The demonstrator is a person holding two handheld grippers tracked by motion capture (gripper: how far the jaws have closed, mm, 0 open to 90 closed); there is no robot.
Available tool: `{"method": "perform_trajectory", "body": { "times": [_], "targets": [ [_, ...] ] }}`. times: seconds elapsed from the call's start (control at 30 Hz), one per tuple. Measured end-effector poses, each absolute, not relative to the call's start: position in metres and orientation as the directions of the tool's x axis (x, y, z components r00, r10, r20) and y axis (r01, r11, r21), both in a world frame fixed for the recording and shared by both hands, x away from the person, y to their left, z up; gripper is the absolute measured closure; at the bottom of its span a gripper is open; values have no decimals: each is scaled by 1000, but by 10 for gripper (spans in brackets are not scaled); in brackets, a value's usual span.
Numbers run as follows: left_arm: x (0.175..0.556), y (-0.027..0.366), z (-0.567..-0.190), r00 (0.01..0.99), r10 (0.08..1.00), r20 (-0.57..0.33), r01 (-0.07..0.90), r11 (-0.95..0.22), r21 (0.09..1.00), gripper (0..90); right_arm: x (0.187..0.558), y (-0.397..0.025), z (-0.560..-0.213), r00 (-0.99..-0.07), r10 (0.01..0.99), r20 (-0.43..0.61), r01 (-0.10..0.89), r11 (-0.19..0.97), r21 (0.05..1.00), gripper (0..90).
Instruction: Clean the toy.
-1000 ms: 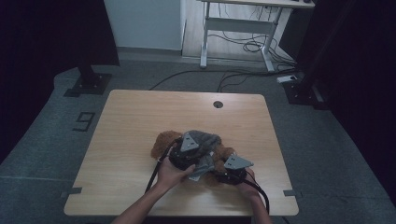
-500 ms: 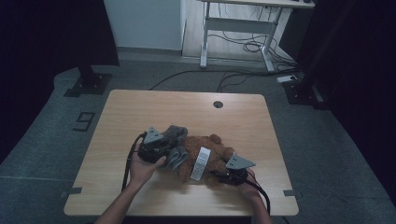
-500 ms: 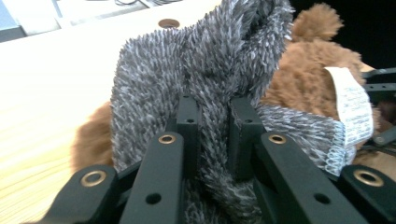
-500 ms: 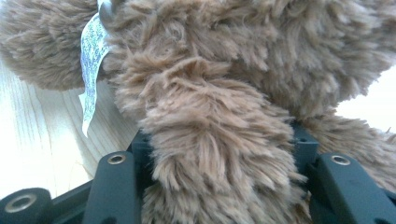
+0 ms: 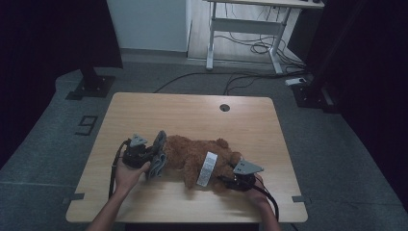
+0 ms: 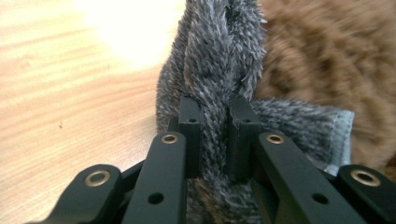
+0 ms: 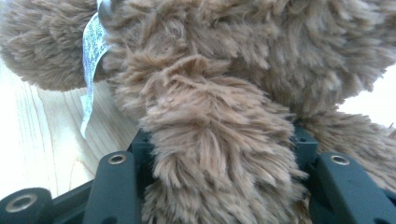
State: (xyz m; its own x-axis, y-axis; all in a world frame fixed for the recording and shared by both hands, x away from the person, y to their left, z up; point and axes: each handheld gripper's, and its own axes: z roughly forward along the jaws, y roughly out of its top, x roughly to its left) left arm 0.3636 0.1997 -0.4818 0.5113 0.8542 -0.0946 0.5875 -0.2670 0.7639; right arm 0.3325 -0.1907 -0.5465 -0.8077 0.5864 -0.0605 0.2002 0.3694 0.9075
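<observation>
A brown plush bear lies on its side across the middle of the wooden table, with a white band around its body. My left gripper is shut on a grey fuzzy cloth at the bear's left end. In the left gripper view the cloth is pinched between the jaws of that gripper, brown fur behind it. My right gripper clamps a limb of the bear at the right end. In the right gripper view the bear's fur bulges between the jaws of that gripper.
A round cable hole sits near the table's far edge. Beyond the table stand a white desk frame with cables on the floor and a black stand base at the left.
My left gripper has pulled the grey cloth off the bear and carried it leftward. The bear now lies stretched out and uncovered. My right gripper has held its place.
</observation>
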Motion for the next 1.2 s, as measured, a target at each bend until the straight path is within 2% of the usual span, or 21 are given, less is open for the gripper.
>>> {"method": "perform_trajectory", "body": {
  "times": [0.1, 0.3, 0.47, 0.6, 0.73, 0.87, 0.93, 1.2],
  "targets": [
    [363, 197, -472, 519, 850, -85, 570, -271, 776, 785, 333, -191, -547, -808, 586, -61, 201, 370, 907, 463],
    [362, 176, -428, 569, 821, -40, 490, -300, 819, 784, 332, -191, -547, -808, 585, -74, 190, 378, 906, 464],
    [371, 131, -409, 632, 775, 7, 447, -372, 813, 781, 333, -192, -547, -809, 583, -71, 192, 376, 907, 463],
    [383, 106, -420, 650, 760, 7, 467, -407, 785, 776, 333, -192, -547, -808, 585, -70, 191, 373, 908, 456],
    [390, 101, -442, 647, 762, -18, 502, -408, 763, 774, 333, -193, -547, -799, 598, -57, 206, 362, 909, 406],
    [383, 104, -450, 643, 766, 10, 488, -420, 765, 777, 335, -198, -543, -775, 631, 26, 283, 310, 907, 331],
    [379, 108, -453, 644, 765, 2, 485, -410, 773, 777, 333, -202, -540, -768, 637, 69, 316, 283, 906, 267],
    [357, 116, -460, 656, 755, -21, 452, -370, 812, 781, 325, -221, -525, -764, 624, 165, 358, 196, 913, 146]
  ]
}}
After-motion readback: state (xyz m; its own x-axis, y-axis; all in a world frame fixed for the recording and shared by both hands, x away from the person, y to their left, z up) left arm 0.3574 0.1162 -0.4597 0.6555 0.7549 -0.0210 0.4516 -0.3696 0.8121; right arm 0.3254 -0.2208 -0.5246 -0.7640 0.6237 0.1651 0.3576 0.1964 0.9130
